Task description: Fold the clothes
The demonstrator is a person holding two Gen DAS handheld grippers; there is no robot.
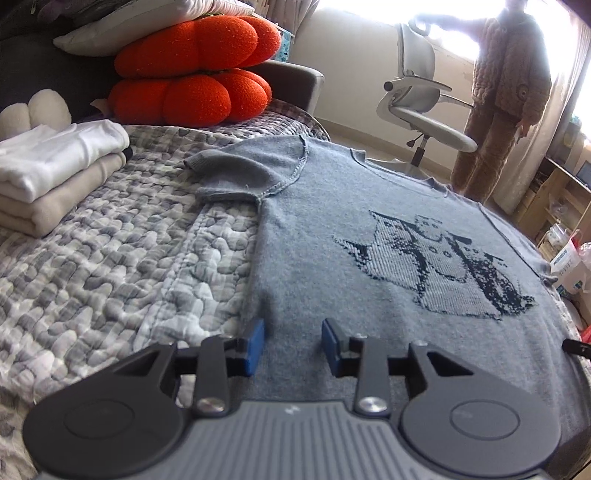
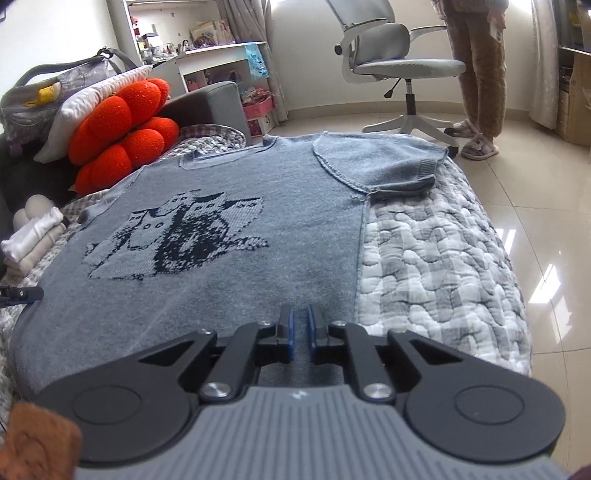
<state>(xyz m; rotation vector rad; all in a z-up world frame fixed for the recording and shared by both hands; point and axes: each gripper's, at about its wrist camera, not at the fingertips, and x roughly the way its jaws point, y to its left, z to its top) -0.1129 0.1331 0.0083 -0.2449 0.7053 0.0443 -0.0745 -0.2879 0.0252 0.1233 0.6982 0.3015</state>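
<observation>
A: Lying flat on the bed is a blue-grey sweater point(image 1: 332, 206) with a dark picture of cats knitted on its front. Do you see it?

B: Yes. It is spread out on a grey and white quilt point(image 1: 110, 240). Both short sleeves stick out to the sides.

A: What is the left gripper point(image 1: 293, 345) doing?

B: Its blue fingers point(image 1: 255, 343) are apart, with a wide gap. They sit over the bottom of the sweater, near its left edge. I see only flat cloth under the gap. Nothing is pinched.

A: And the right gripper point(image 2: 300, 328)?

B: Its fingers point(image 2: 287, 330) are almost together, with just a thin gap. They are over the bottom of the sweater, close to its right edge. I cannot tell if a bit of cloth is caught in there.

A: What else is on the bed?

B: A pile of folded clothes point(image 1: 55, 173), white on top and beige below, is over on the left, well apart from the sweater. Behind it are two fat orange cushions point(image 1: 192, 70), one on top of the other, with a white pillow point(image 1: 147, 26) on top.

A: And past the bed?

B: A white office chair point(image 2: 399, 62) is on the shiny floor. A person point(image 1: 506, 99) in fluffy brown clothes and slippers stands next to it by the bright window.
</observation>
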